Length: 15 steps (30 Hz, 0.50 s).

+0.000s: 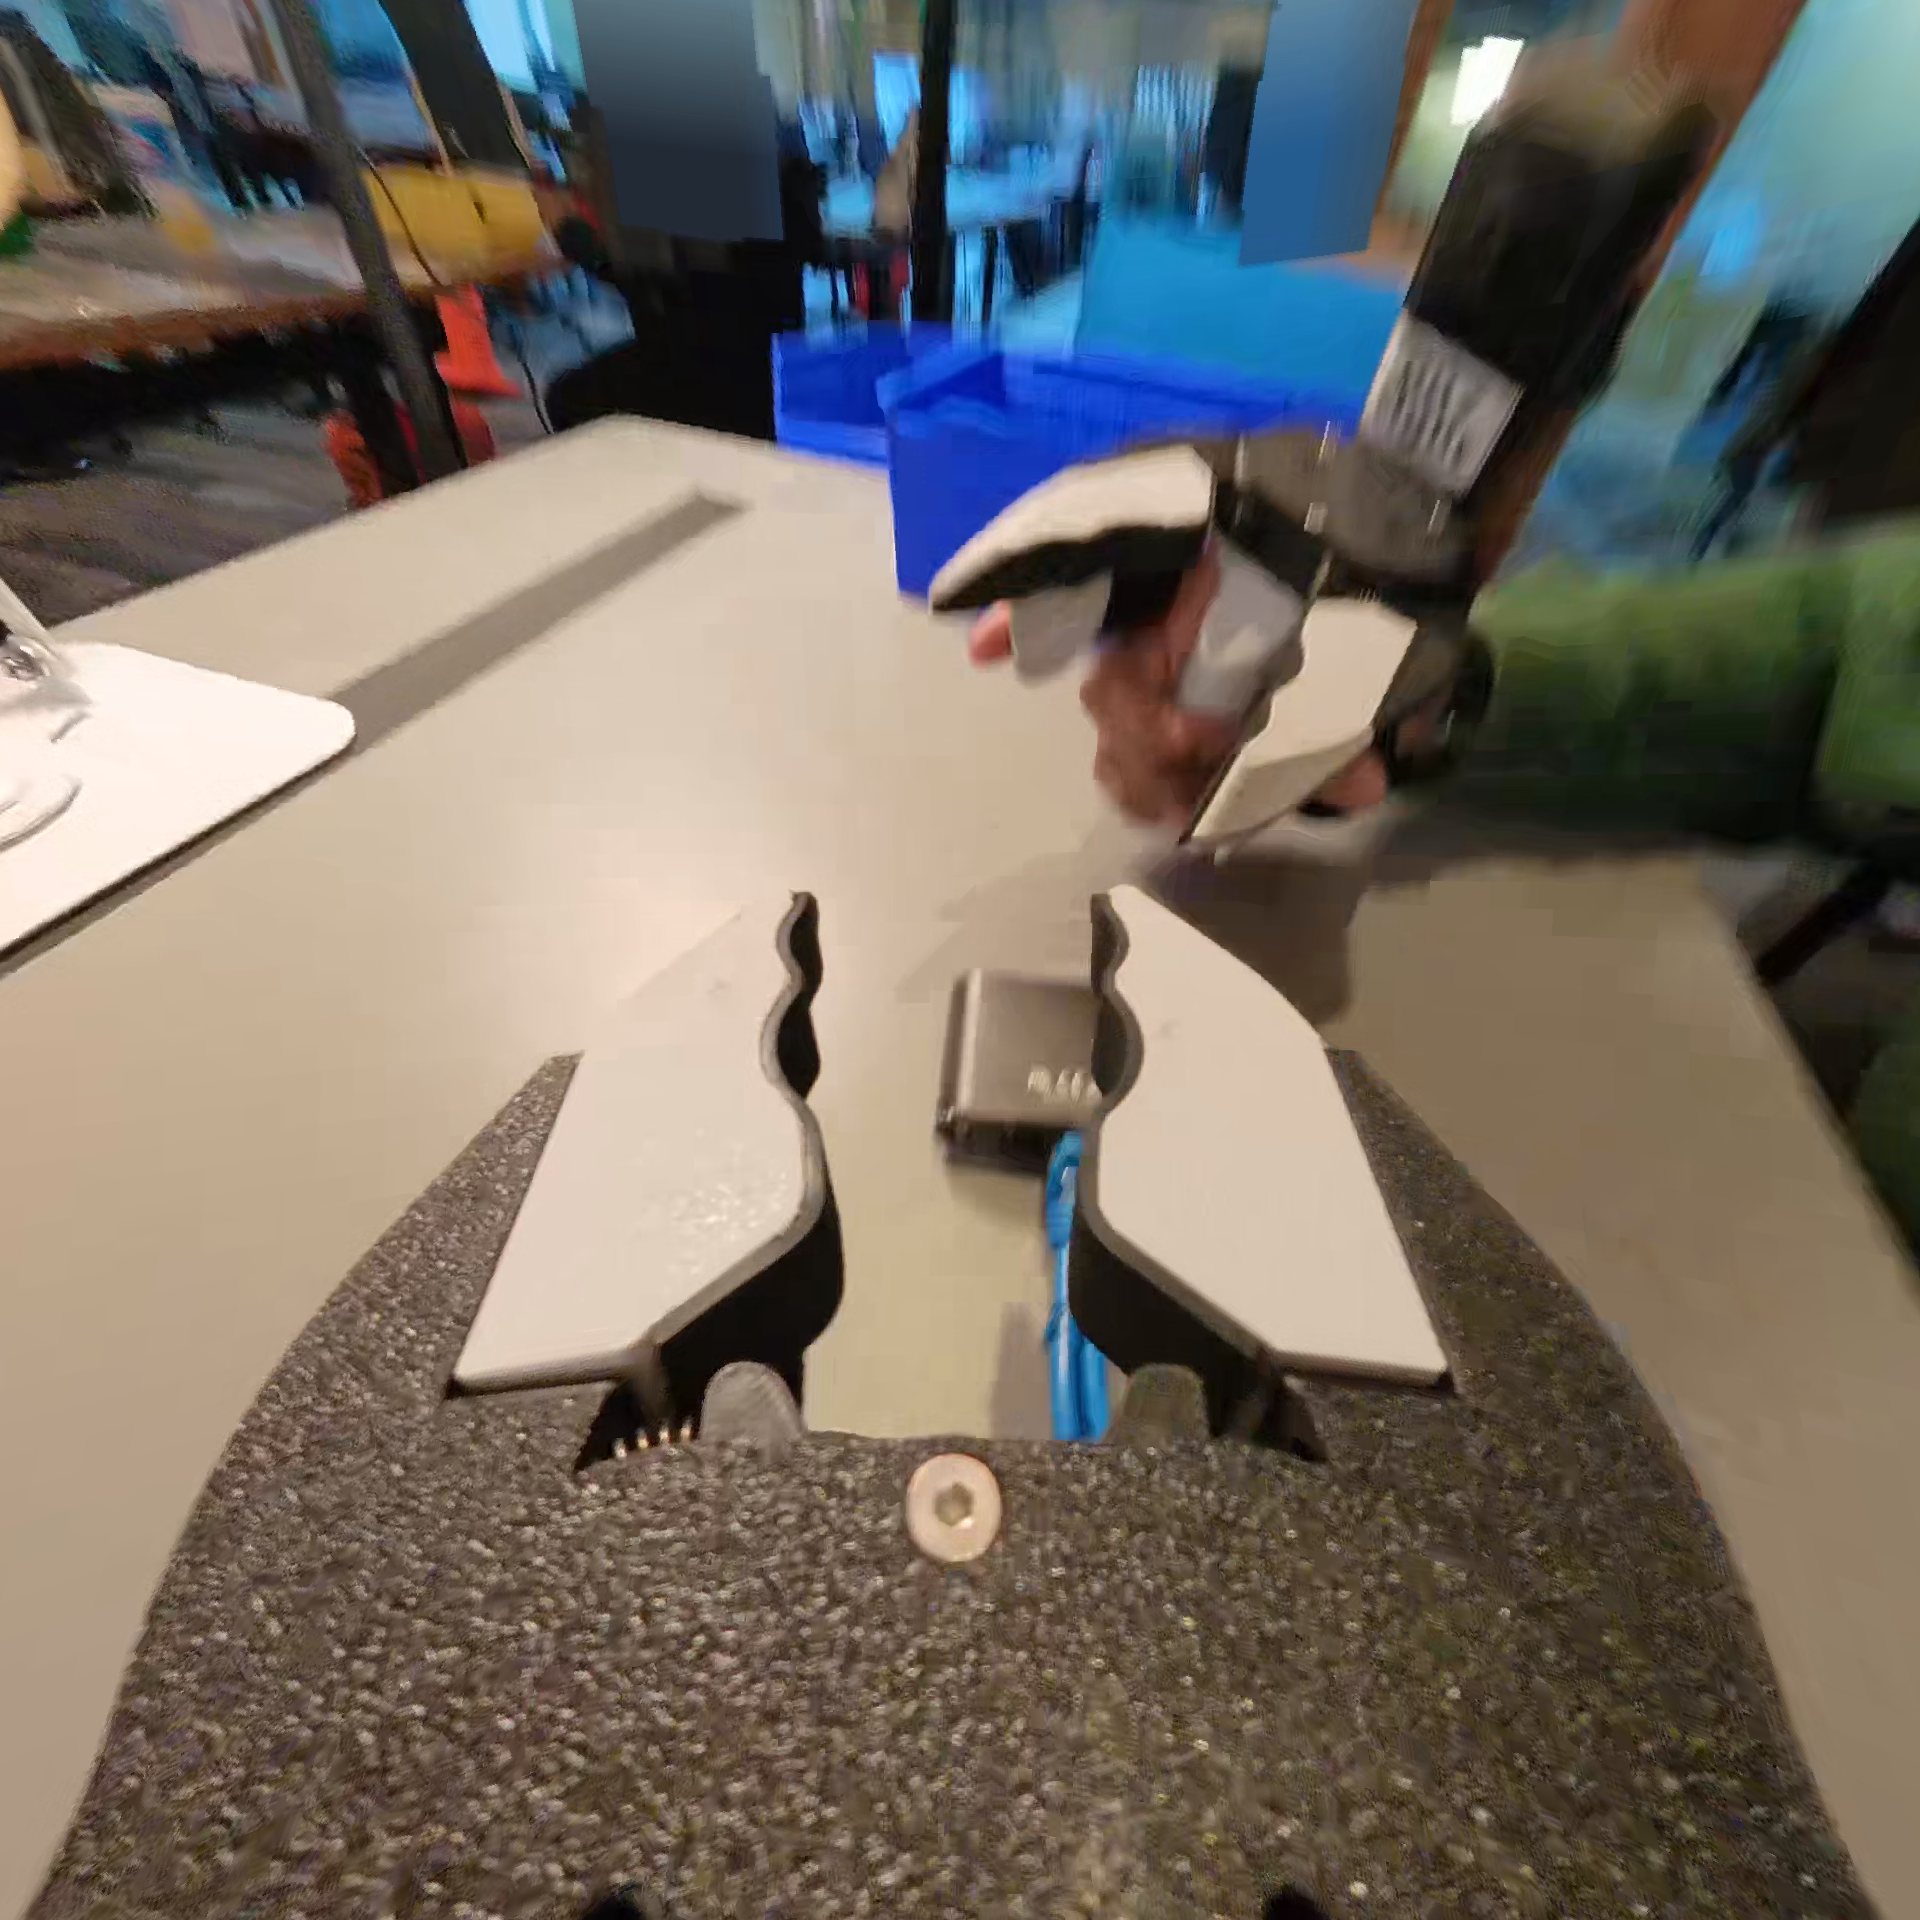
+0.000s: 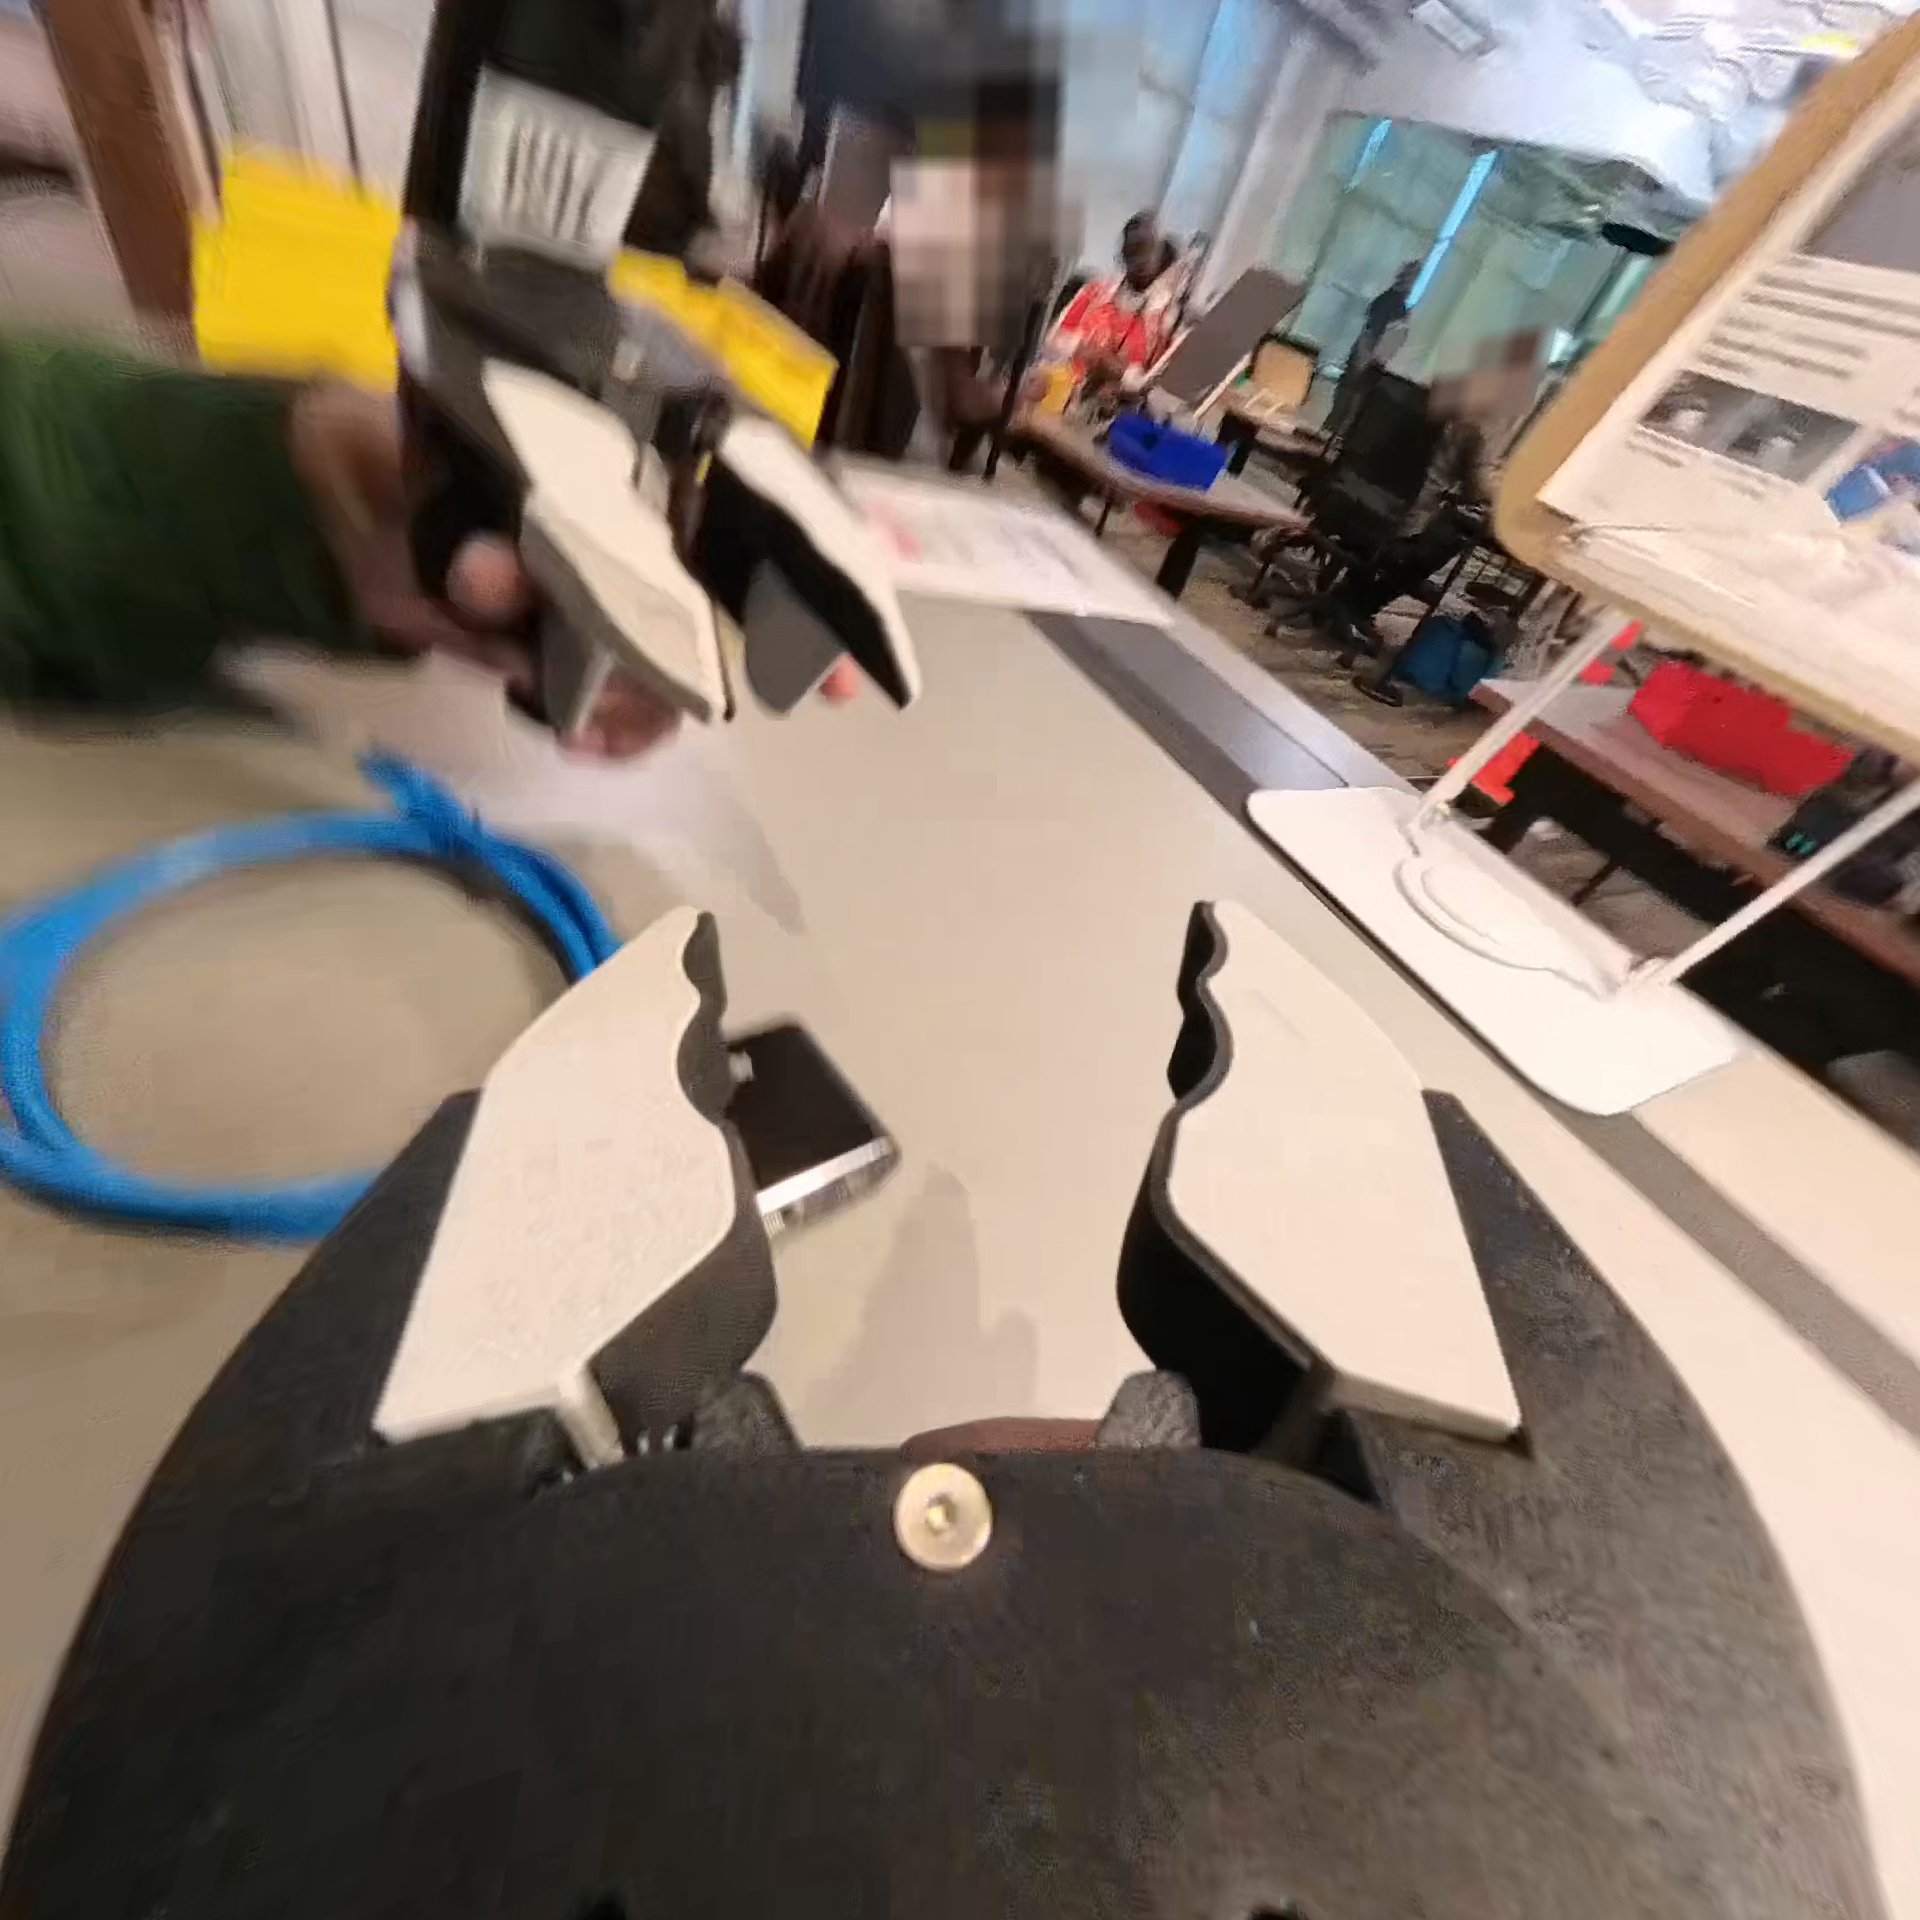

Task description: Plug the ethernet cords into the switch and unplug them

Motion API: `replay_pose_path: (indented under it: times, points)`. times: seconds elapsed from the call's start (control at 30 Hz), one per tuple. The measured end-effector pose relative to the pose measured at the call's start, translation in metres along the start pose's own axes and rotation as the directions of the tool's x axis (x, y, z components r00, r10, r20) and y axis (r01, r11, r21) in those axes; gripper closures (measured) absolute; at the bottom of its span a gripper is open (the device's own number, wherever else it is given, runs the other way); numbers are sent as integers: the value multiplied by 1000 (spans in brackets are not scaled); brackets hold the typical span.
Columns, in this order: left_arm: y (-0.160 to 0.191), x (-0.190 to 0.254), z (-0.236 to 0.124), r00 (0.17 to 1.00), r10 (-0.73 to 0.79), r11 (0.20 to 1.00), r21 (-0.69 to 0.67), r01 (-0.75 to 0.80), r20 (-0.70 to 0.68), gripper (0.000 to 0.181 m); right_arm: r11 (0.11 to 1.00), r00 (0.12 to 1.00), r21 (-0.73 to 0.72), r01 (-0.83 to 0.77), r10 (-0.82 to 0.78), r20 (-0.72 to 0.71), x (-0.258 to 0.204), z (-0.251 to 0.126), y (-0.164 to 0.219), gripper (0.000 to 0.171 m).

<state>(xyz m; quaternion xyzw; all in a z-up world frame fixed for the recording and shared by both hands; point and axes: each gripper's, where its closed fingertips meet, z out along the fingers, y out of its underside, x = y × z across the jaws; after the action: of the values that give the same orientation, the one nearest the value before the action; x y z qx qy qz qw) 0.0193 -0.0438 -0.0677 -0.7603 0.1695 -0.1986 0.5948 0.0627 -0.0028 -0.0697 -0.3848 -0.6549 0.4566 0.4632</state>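
A small black switch point(image 1: 1023, 1049) lies on the grey table point(image 1: 520, 935). In the left wrist view it sits just ahead of my right finger. A blue ethernet cord point(image 1: 1065, 1236) runs up to its near face; I cannot tell whether the plug is seated. My left gripper point(image 1: 954, 914) is open and empty above the cord. My right gripper point(image 2: 953, 925) is open and empty, with the switch point(image 2: 821, 1112) partly hidden behind its left finger. The cord point(image 2: 499, 873) lies coiled at the left. Each gripper shows in the other's view, raised over the table point(image 1: 1164, 665) point(image 2: 727, 592).
A white stand base point(image 2: 1486, 935) point(image 1: 156, 748) sits on the table's far side, carrying a board with printed sheets point(image 2: 1714, 364). A dark strip point(image 1: 540, 603) runs along the table. Blue bins point(image 1: 997, 447) stand behind the table's edge. A paper sheet point(image 2: 997, 551) lies farther back. People sit in the background.
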Motion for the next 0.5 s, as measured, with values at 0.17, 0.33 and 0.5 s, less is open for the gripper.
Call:
replay_pose_path:
  times: [0.17, 0.33, 0.5]
  points:
    - [-66, 9, -12, 944, -287, 861, 388, 328, -163, 131, 805, 871, 360, -471, 490, 44, 27, -6, -67, 90]
    - [-98, 26, -6, 802, -409, 543, 591, 597, -434, 123, 425, 639, 599, -678, 745, 195, 45, -2, -112, 89]
    - [-85, 6, -11, 777, -464, 375, 700, 607, -425, 123, 316, 551, 741, -592, 830, 87, 68, -7, -104, 89]
